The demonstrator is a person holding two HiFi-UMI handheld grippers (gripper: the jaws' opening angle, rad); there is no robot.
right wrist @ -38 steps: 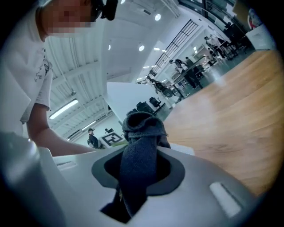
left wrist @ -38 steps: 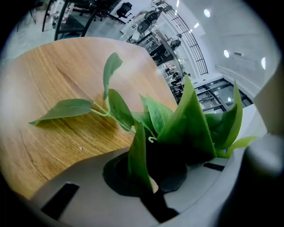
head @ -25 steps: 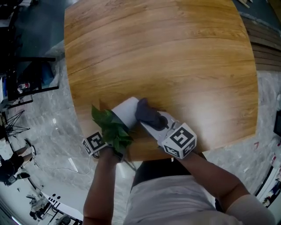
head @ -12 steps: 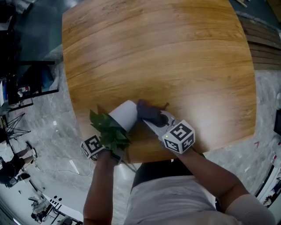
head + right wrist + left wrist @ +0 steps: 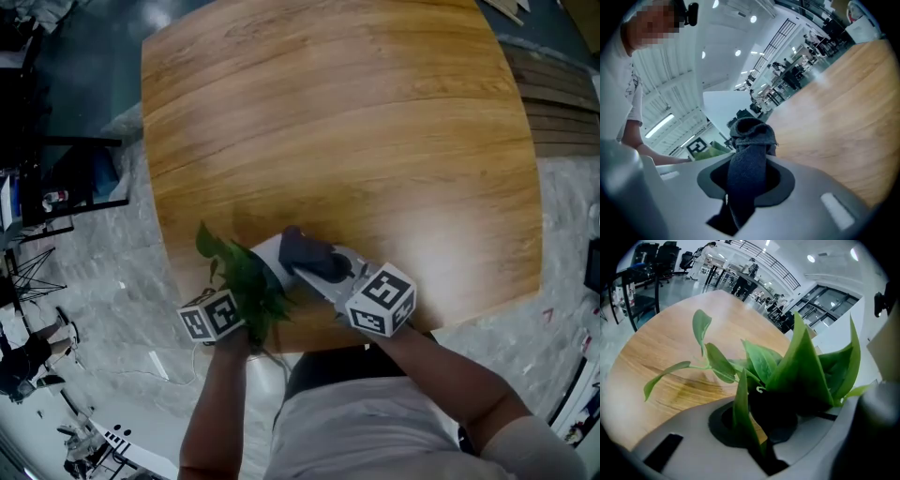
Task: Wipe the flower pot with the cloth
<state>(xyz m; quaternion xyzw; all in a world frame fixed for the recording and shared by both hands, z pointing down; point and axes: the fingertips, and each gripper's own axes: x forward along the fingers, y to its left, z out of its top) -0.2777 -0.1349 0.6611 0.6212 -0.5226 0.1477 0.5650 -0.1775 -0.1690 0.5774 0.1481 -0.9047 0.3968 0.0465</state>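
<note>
Left gripper (image 5: 764,425): jaws are being pressed nearly together at the leafy mouth of the flower pot (image 5: 268,251), and the pot is being gripped there.
Flower pot: white, being held tilted over the near edge of the wooden table (image 5: 356,122), with its mouth towards the person.
Plant (image 5: 801,366): green leaves are being spread across the left jaws, so the rim is being hidden.
Right gripper (image 5: 749,165): jaws are being clamped on the cloth (image 5: 751,133).
Cloth: dark grey, being bunched past the jaw tips and pressed against the pot's white wall.
</note>
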